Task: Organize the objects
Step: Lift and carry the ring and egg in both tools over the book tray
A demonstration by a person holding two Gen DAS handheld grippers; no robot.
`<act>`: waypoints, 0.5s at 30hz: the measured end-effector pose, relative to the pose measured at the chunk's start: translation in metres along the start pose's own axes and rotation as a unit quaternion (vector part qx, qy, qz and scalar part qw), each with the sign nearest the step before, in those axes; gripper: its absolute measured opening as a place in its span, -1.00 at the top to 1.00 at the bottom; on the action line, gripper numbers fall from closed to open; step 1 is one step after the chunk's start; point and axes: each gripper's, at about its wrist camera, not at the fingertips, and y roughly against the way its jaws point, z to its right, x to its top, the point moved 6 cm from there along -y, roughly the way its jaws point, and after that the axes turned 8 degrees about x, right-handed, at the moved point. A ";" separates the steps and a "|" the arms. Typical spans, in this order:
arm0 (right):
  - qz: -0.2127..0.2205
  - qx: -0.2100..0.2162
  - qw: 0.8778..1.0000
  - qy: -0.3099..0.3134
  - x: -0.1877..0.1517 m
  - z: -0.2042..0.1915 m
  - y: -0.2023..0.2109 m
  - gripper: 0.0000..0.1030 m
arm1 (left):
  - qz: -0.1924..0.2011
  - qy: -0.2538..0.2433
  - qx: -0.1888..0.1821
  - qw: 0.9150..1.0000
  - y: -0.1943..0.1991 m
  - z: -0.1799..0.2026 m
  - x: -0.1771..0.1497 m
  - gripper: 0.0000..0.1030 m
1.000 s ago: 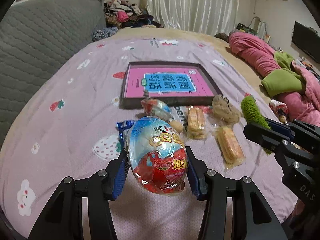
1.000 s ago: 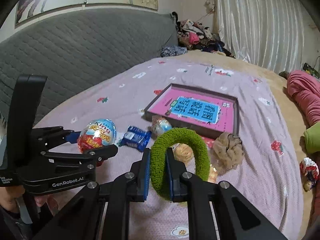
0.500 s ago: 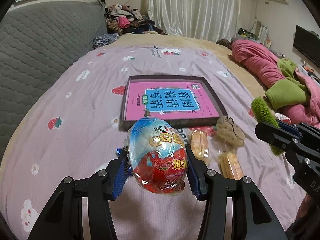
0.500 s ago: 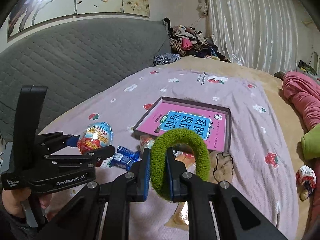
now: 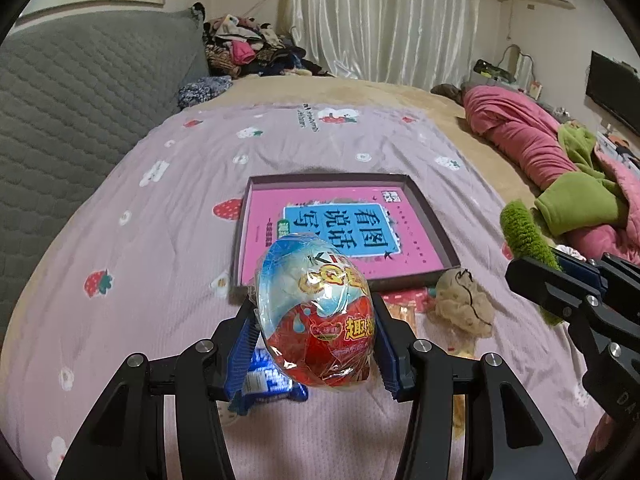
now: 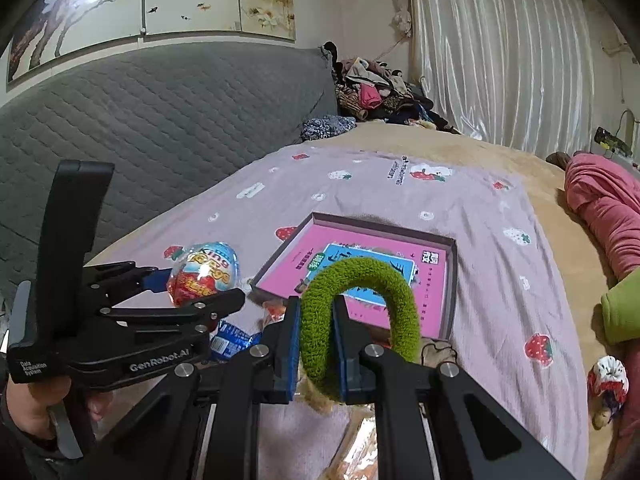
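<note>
The black plastic left gripper [image 6: 192, 292] is showing "GenRobot.AI" and "Data Acquisition System". The foil-wrapped blue-and-red egg [image 5: 316, 312] is displaying "趣". The pink book [image 5: 340, 232] in the dark shallow box [image 5: 430, 216] is reading "看图说话写话".

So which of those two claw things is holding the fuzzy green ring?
The right gripper: its jaws pinch the green ring, while the left gripper clamps a foil-wrapped egg.

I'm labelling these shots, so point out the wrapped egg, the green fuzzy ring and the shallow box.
wrapped egg [image 5: 316, 312], left wrist view, on its foil front.
green fuzzy ring [image 6: 360, 270], right wrist view, top of its arch.
shallow box [image 5: 424, 204], left wrist view, on its right wall.
</note>
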 end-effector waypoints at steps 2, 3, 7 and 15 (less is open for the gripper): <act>0.001 -0.001 1.000 0.002 0.004 0.000 0.000 0.71 | 0.005 -0.008 0.004 1.000 -0.002 0.003 0.007 -0.05; 0.003 -0.002 1.000 0.001 0.006 0.002 0.000 0.71 | 0.006 -0.012 0.005 1.000 -0.003 0.004 0.010 -0.05; 0.012 0.001 1.000 -0.003 0.018 0.008 0.000 0.71 | 0.015 -0.020 0.011 1.000 -0.003 0.007 0.026 -0.05; 0.018 -0.013 1.000 0.012 0.049 0.021 0.001 0.71 | 0.037 -0.028 0.019 0.999 0.001 0.009 0.069 -0.05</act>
